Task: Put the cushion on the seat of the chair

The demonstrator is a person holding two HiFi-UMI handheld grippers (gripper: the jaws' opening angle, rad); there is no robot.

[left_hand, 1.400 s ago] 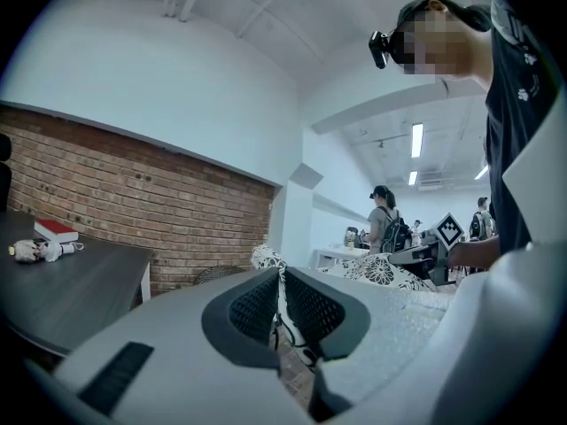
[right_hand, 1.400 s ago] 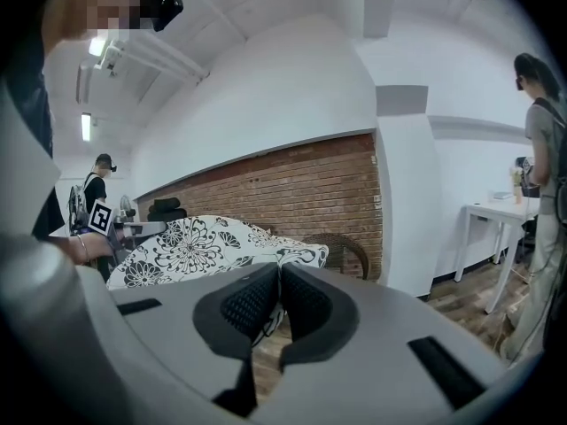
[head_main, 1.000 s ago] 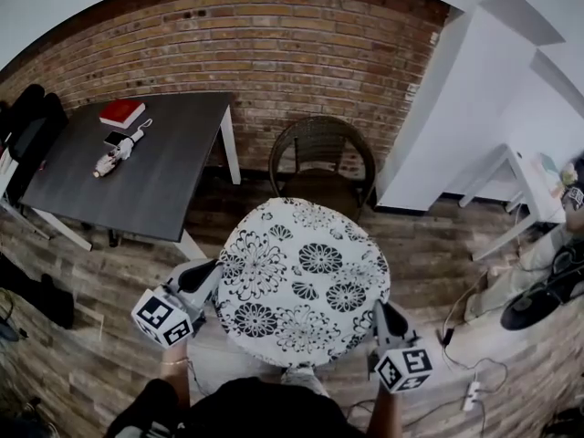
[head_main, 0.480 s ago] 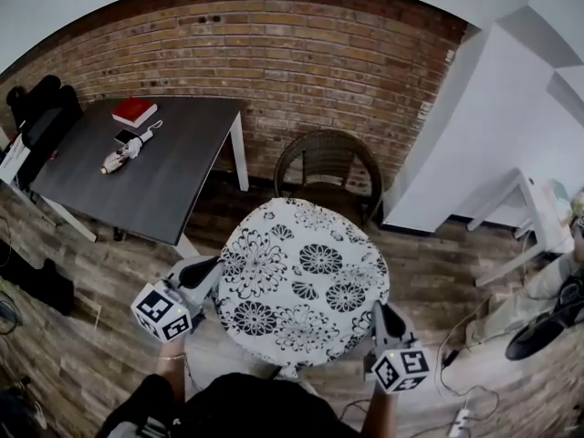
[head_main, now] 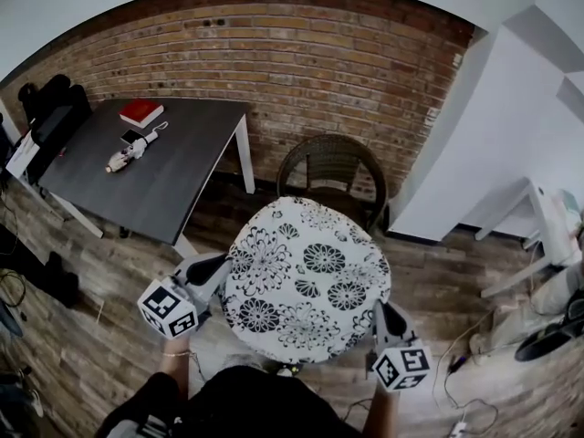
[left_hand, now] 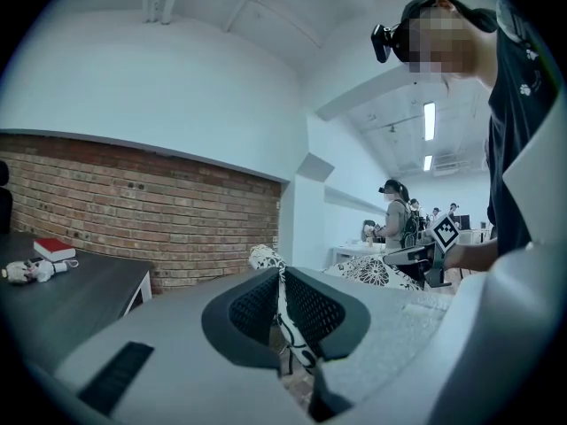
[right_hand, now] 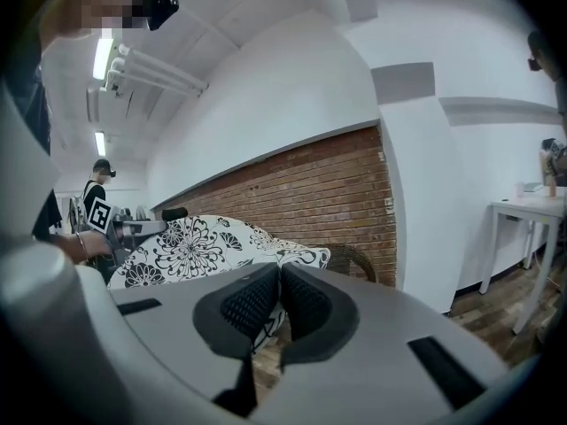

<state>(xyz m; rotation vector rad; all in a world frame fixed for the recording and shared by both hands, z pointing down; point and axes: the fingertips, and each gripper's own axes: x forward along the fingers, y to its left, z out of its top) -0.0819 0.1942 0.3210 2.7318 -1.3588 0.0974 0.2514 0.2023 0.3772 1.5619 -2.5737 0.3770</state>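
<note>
Left tongs [head_main: 217, 267] are clamped on the left rim of the cushion [head_main: 306, 276]; the patterned fabric runs straight between the pads in the left gripper view. Right tongs [head_main: 383, 316] are on the near-right rim, jaws nearly together. Only a sliver of fabric shows between them in the right gripper view, so probably gripping. The cushion is round, white with black flowers, held roughly flat between the person and the wicker chair [head_main: 333, 158]. Its far edge overlaps the seat front from above; contact can't be judged. The chair backs onto a brick wall [head_main: 274, 53]. The dark surface [head_main: 164, 172] at left carries a red book [head_main: 141, 112].
</note>
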